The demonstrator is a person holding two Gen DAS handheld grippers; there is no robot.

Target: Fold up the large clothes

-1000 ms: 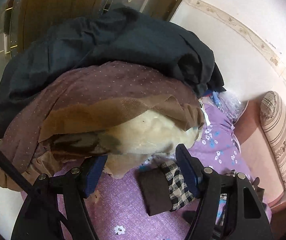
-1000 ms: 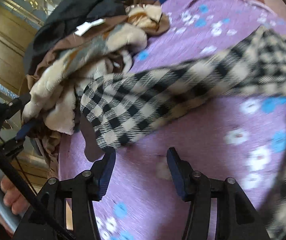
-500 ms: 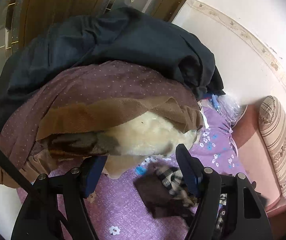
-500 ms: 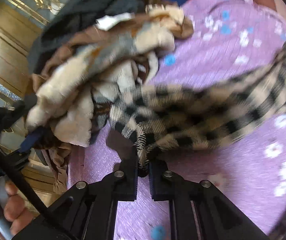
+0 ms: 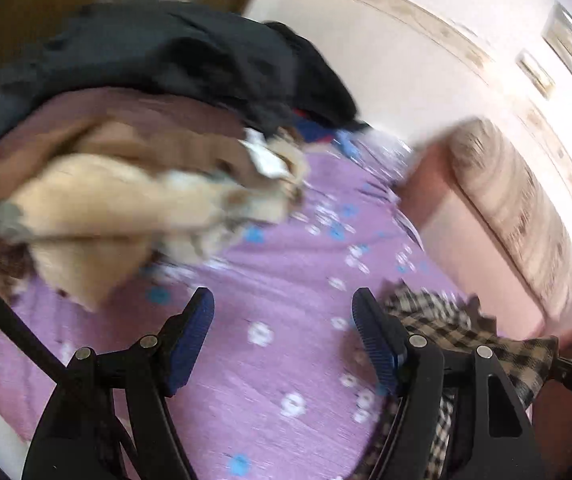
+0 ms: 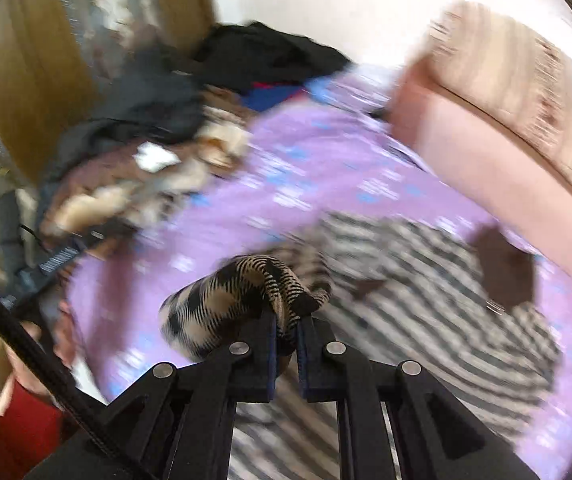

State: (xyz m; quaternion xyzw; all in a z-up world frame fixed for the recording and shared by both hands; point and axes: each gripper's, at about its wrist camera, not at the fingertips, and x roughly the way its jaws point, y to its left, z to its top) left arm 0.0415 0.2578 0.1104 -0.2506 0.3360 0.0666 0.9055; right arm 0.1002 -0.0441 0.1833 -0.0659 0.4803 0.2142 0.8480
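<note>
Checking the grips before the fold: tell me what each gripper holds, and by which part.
The right gripper is shut on a bunched edge of the checked garment. The left gripper is open over the purple sheet, holding nothing.

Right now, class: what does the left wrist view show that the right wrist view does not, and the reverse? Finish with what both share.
Only the left wrist view: the left gripper, jaws apart with nothing between them, over the purple sheet.

Only the right wrist view: the right gripper shut on a bunched edge of the checked garment, and its brown patch.

Both: the clothes pile, the checked garment, the flowered purple sheet, the striped cushion.
</note>
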